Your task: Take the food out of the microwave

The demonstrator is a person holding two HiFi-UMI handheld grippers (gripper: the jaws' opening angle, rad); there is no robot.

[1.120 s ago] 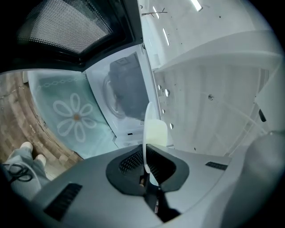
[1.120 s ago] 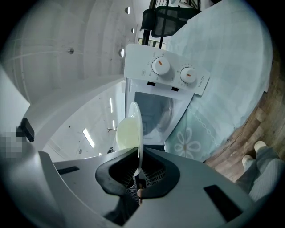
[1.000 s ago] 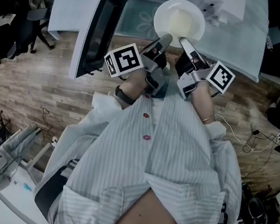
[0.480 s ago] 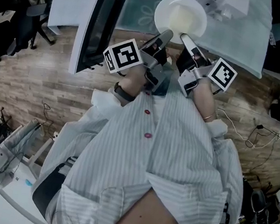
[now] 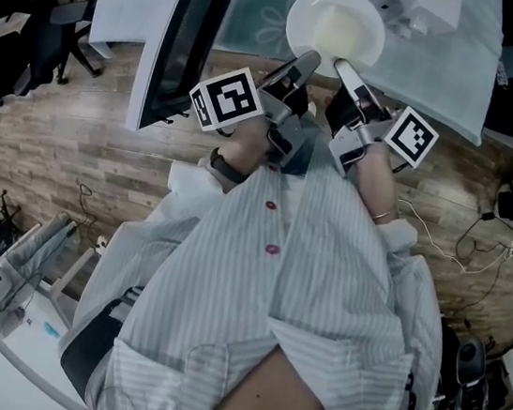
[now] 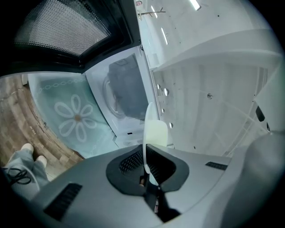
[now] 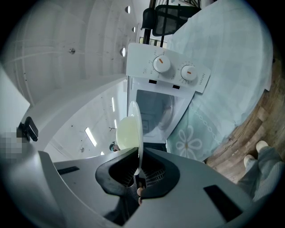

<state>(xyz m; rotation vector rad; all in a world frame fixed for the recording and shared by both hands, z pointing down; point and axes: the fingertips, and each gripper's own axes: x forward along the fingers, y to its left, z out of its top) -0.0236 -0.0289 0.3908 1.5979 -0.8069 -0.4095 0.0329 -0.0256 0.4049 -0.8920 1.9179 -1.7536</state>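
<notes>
A white plate (image 5: pixel 336 29) of pale yellow food is held out in front of the white microwave (image 7: pixel 164 71), whose door (image 5: pixel 180 42) stands open to the left. My left gripper (image 5: pixel 306 60) is shut on the plate's near-left rim and my right gripper (image 5: pixel 339 67) is shut on its near-right rim. In the left gripper view the plate (image 6: pixel 149 127) shows edge-on between the pads of the left gripper (image 6: pixel 144 167), with the open cavity (image 6: pixel 124 89) behind. In the right gripper view the plate (image 7: pixel 135 129) runs down into the right gripper (image 7: pixel 139 171).
The microwave stands on a table under a pale green cloth with a flower print (image 6: pixel 75 118). Two knobs (image 7: pixel 161 64) sit on its panel. Wooden floor (image 5: pixel 57 143) lies below, with cables (image 5: pixel 459 247) at the right and a chair (image 5: pixel 66 40) at the left.
</notes>
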